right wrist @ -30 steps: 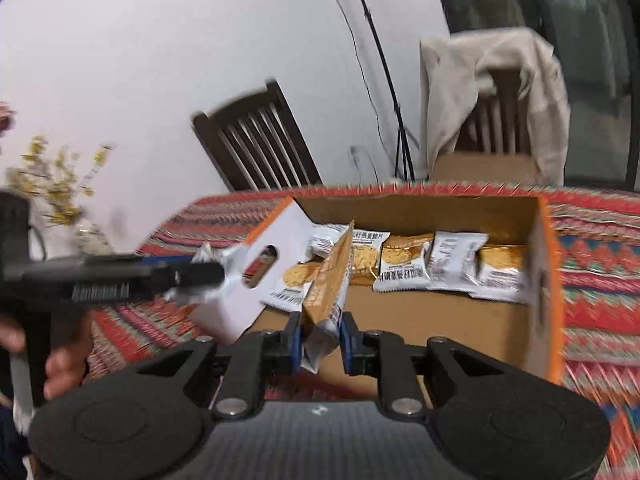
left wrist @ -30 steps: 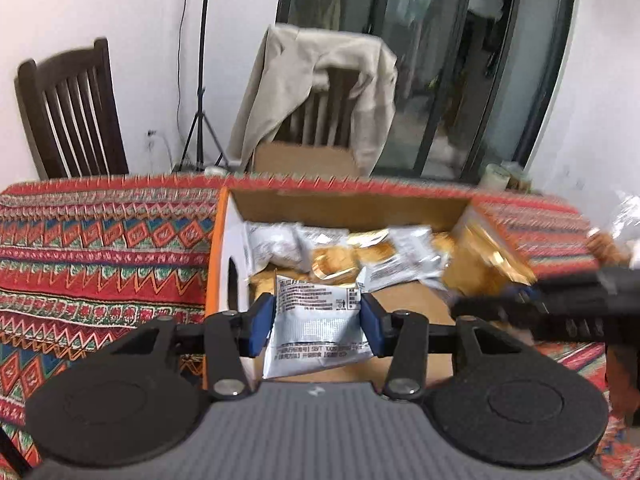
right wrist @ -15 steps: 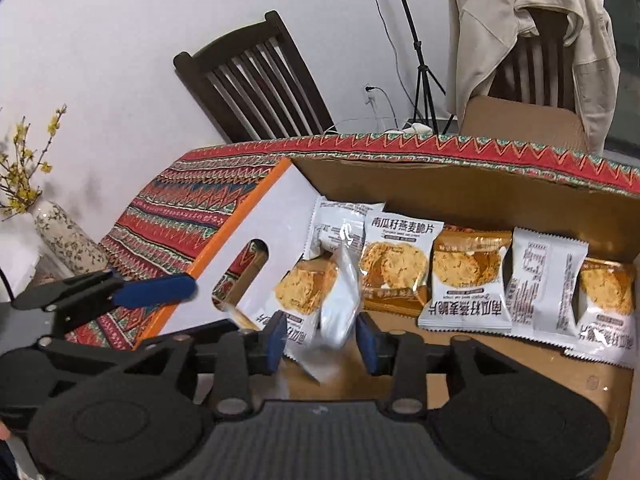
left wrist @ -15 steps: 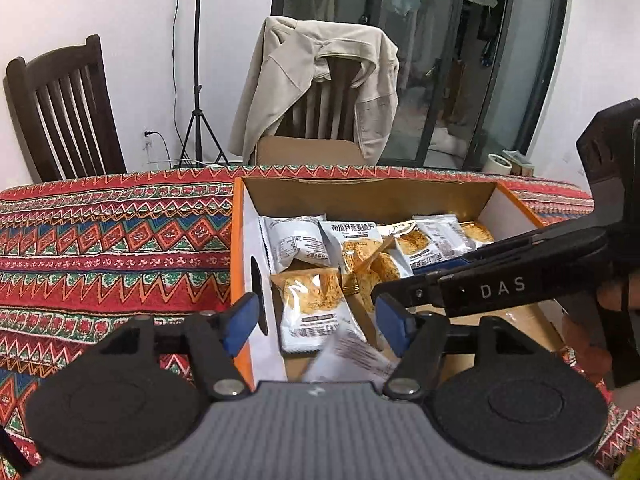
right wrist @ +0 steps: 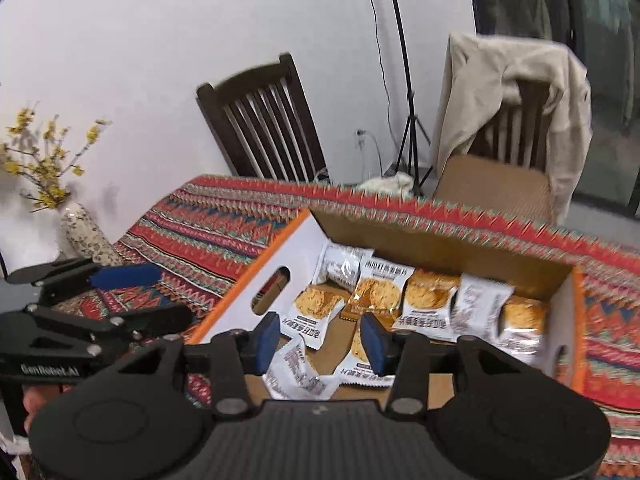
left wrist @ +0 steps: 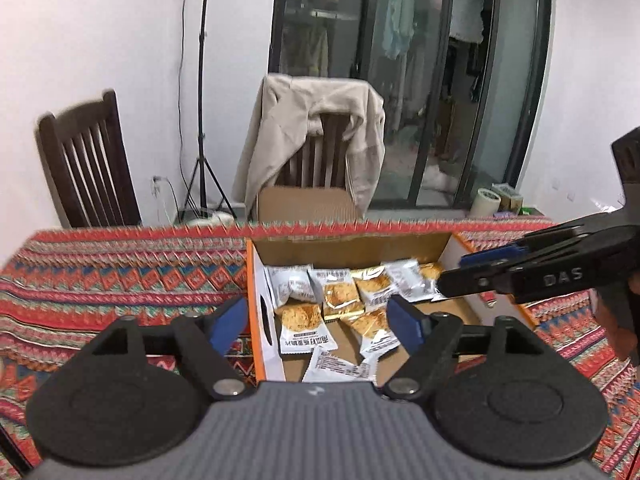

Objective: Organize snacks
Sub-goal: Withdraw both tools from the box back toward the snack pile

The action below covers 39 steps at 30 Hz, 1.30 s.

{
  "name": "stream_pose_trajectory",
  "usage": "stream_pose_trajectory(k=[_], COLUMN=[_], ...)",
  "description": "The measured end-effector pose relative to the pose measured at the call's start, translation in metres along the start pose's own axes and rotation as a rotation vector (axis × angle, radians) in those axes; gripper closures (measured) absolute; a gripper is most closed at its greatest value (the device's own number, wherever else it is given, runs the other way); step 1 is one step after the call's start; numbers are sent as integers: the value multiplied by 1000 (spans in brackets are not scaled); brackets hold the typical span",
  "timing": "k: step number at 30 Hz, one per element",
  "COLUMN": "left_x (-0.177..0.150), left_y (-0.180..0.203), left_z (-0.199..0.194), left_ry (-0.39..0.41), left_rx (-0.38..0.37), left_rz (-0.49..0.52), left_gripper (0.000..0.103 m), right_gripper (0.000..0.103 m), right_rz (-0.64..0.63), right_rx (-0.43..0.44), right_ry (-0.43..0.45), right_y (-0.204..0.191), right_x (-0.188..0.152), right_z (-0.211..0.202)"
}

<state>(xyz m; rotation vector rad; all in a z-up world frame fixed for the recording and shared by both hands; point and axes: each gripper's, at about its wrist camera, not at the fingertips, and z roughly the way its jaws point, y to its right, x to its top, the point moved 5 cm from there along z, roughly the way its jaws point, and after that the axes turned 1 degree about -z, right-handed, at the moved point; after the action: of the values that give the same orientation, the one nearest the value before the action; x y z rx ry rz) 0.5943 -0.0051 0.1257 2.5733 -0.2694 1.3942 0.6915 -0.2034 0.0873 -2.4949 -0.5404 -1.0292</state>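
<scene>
Both claws hang above the cardboard box (left wrist: 404, 246) of snack packets (right wrist: 376, 292). The left claw (left wrist: 318, 320) is opening, empty. The right claw (right wrist: 320, 338) is opening too, gripping nothing

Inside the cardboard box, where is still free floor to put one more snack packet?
In the orange-edged cardboard box, bare floor shows along the near wall, right of the loose snack packets. The far wall and left end, with its handle hole, are crowded with packets.
</scene>
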Motion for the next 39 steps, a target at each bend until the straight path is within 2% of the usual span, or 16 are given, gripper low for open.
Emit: stream_pose_trajectory(k=[3, 5, 8, 11, 15, 18, 23, 29, 35, 37, 39], left_x=[1, 0, -2, -8, -29, -50, -93, -155, -206, -219, -232], left_y=[9, 15, 23, 31, 42, 49, 64, 78, 81, 76, 70], left_z=[-34, -59, -94, -132, -184, -217, -259, -280, -264, -253, -241], left_ry=[23, 42, 68, 98, 151, 187, 251, 277, 196, 149, 97], left_rx=[3, 7, 12, 9, -12, 1, 10, 33, 31, 32, 45], left_rz=[15, 27, 41, 52, 69, 69, 102, 140, 66, 36, 7], left_gripper=[21, 20, 15, 7, 2, 1, 0, 0, 0, 0, 0], right_gripper=[49, 48, 44, 34, 26, 19, 16, 13, 11, 5, 5], right_rz=[-40, -72, -122, -160, -192, -213, -255, -311, -306, -292, -270], right_rx=[-20, -30, -63, -102, -125, -141, -173, -213, -238, -243, -235], right_ry=[35, 54, 77, 113, 160, 203, 263, 311, 297, 286, 262], right_y=[-13, -25, -39, -52, -65, -74, -91, -114, -127, -128, -128], right_x=[-2, -7, -16, -28, -54, -79, -134, -205, -269, -288, -308], right_z=[-42, -71, -112, -154, -209, -249, -302, -334, -328, -320, -306])
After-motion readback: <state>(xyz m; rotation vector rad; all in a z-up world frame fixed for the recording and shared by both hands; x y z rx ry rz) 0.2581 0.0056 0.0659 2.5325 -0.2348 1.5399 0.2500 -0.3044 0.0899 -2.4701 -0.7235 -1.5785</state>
